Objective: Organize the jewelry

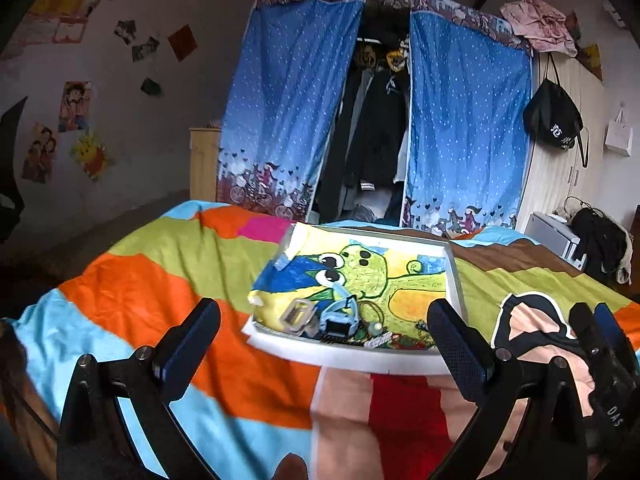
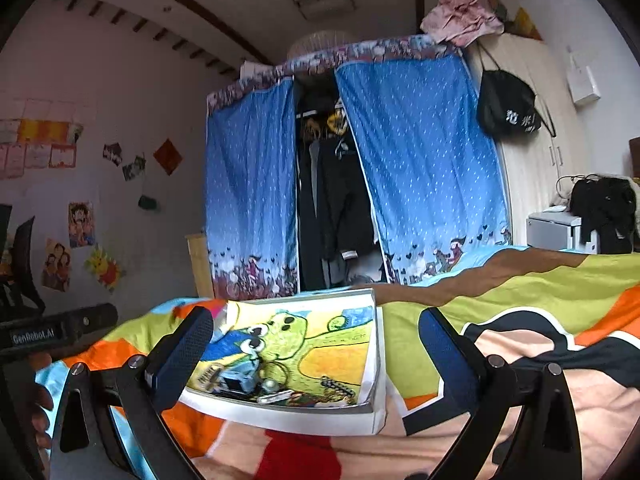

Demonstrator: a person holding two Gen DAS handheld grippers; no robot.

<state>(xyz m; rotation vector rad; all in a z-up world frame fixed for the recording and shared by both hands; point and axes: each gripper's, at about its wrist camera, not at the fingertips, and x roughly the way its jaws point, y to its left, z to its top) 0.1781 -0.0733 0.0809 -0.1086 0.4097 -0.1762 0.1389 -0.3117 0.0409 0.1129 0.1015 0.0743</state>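
Observation:
A shallow white tray [image 1: 352, 354] lined with a green cartoon drawing lies on the bed; it also shows in the right wrist view [image 2: 280, 416]. Several small jewelry pieces and clips [image 1: 332, 320] lie bunched at its near edge, also seen in the right wrist view [image 2: 256, 380]. My left gripper [image 1: 324, 340] is open and empty, its fingers spread either side of the tray's near edge. My right gripper [image 2: 316, 344] is open and empty, just in front of the tray. The right gripper's body [image 1: 600, 352] shows at the right of the left wrist view.
The tray rests on a colourful patchwork blanket [image 1: 160, 280] covering the bed. Behind stands a wardrobe with blue curtains [image 1: 468, 120], parted on hanging clothes. A black bag [image 1: 554, 120] hangs on a pale cabinet. The left gripper's body [image 2: 48, 332] is at the left.

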